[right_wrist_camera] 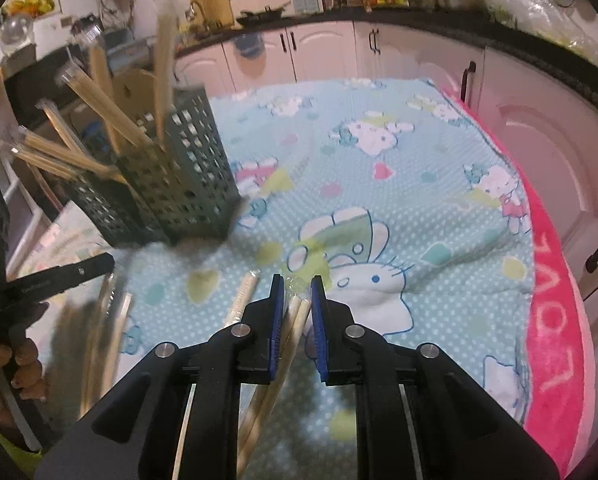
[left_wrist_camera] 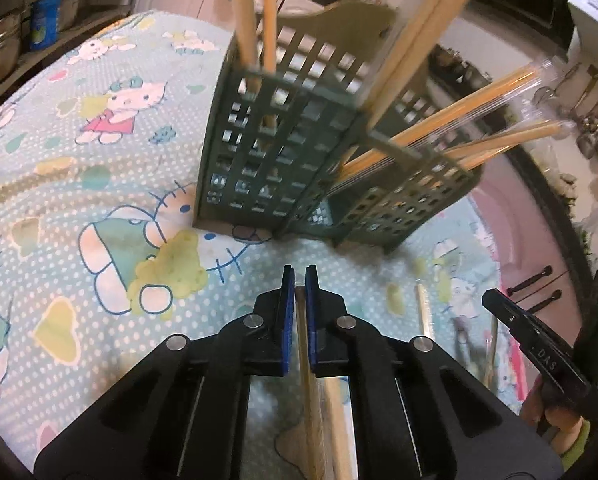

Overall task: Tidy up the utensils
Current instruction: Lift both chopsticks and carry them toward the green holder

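A dark green lattice utensil holder [left_wrist_camera: 267, 152] [right_wrist_camera: 171, 184] stands on the cartoon-print cloth, with several wooden chopsticks [left_wrist_camera: 451, 128] [right_wrist_camera: 99, 100], some in clear sleeves, leaning out of its compartments. My left gripper [left_wrist_camera: 299, 280] is just in front of the holder, its blue pads shut on a thin wrapped chopstick pair [left_wrist_camera: 303, 344] that runs back under the camera. My right gripper [right_wrist_camera: 297, 286] is over the cloth to the right of the holder. It is shut on a sleeved pair of chopsticks [right_wrist_camera: 293, 324], which lies against its left pad.
More sleeved chopsticks lie loose on the cloth [left_wrist_camera: 423, 308] [right_wrist_camera: 107, 320]. A hand [right_wrist_camera: 19, 356] shows at the left edge. A pink towel [right_wrist_camera: 555, 280] edges the cloth, with white cabinets [right_wrist_camera: 319, 48] and a cluttered dark counter beyond.
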